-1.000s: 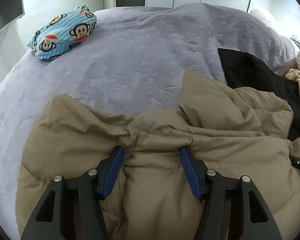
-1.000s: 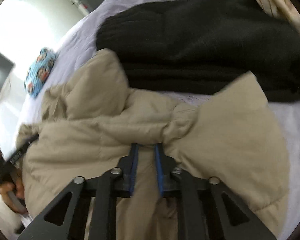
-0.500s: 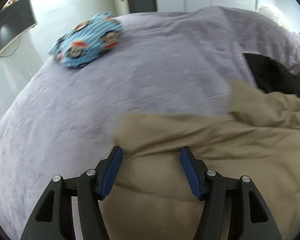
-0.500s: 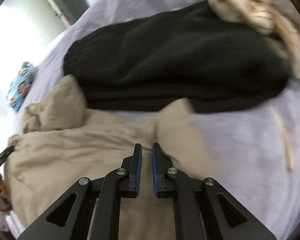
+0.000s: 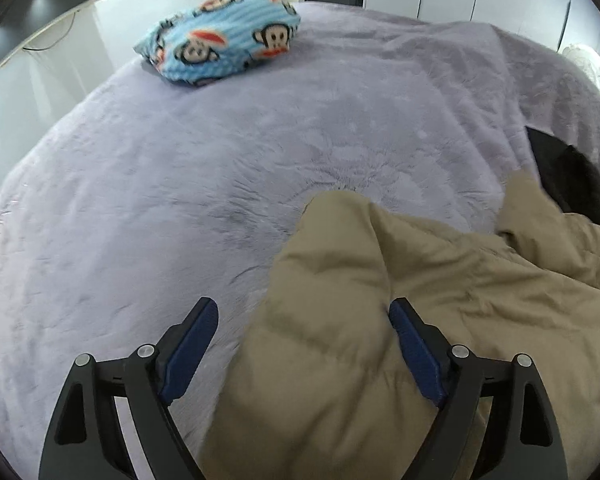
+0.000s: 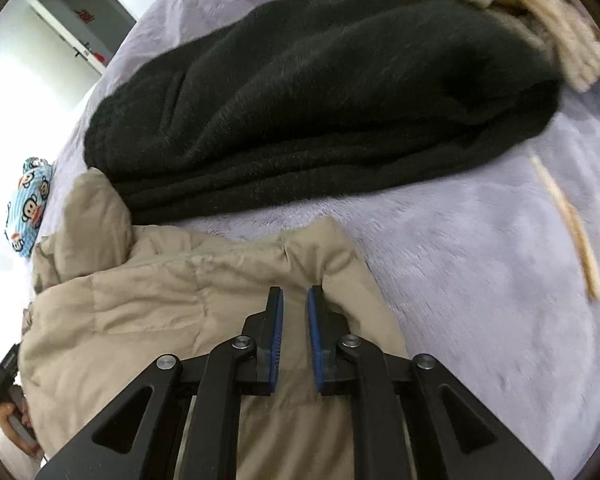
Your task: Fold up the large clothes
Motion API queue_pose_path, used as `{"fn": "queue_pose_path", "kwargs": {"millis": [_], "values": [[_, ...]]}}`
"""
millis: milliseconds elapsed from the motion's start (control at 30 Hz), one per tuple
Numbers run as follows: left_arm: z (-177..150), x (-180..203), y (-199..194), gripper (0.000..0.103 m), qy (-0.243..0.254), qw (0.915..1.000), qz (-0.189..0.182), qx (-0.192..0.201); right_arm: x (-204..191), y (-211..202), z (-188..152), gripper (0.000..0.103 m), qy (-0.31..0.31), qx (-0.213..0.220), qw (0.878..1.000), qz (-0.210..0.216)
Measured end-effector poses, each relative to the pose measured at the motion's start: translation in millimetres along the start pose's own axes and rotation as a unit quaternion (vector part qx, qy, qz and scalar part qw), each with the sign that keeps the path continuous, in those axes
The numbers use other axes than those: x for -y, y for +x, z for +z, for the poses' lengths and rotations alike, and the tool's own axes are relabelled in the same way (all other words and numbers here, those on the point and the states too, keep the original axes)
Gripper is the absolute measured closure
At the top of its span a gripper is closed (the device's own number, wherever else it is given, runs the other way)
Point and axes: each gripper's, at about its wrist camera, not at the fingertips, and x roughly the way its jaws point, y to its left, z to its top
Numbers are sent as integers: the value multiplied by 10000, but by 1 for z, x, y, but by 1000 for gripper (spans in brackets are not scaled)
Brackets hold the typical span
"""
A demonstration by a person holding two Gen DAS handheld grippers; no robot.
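A tan puffer jacket (image 5: pixel 380 320) lies bunched on the purple bed cover (image 5: pixel 220 180); it also shows in the right wrist view (image 6: pixel 140 312). My left gripper (image 5: pixel 302 316) is open, its jaws wide apart over the jacket's left edge, holding nothing. My right gripper (image 6: pixel 294 300) has its jaws nearly together over the jacket's right corner, with a narrow gap between the blue pads (image 6: pixel 277 332). No fabric shows between them.
A folded black garment (image 6: pixel 320 100) lies just beyond the jacket, also in the left wrist view (image 5: pixel 568 176). A cream knitted item (image 6: pixel 500 0) sits behind it. A blue monkey-print bundle (image 5: pixel 220 40) lies at the bed's far left. A television (image 5: pixel 40 12) hangs left.
My left gripper has slid left from mid-jacket to its edge, staying open. My right gripper has let go of the bunched jacket fabric. The jacket lies flatter.
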Motion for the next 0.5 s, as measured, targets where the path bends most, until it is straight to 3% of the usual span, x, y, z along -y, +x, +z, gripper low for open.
{"fn": "queue_pose_path", "kwargs": {"millis": [33,100,167,367,500], "values": [[-4,-3,-12,15,50,10000,-19,18,0,-11,-4,75,38,47,10000,62],[-11,-5,-29,15,163,9999,-39,8,0,-27,-13,51,113,146,9997,184],[-26,-12,-48,15,178,9997,-161,-37,1,-48,-29,41,291,311,9987,273],[-72,-31,-80,15,-270,9964,-704,-388,9,-80,-83,38,651,165,9966,488],[-102,-33,-96,15,-308,9921,-1094,-534,20,-97,-114,28,928,62,9933,681]]}}
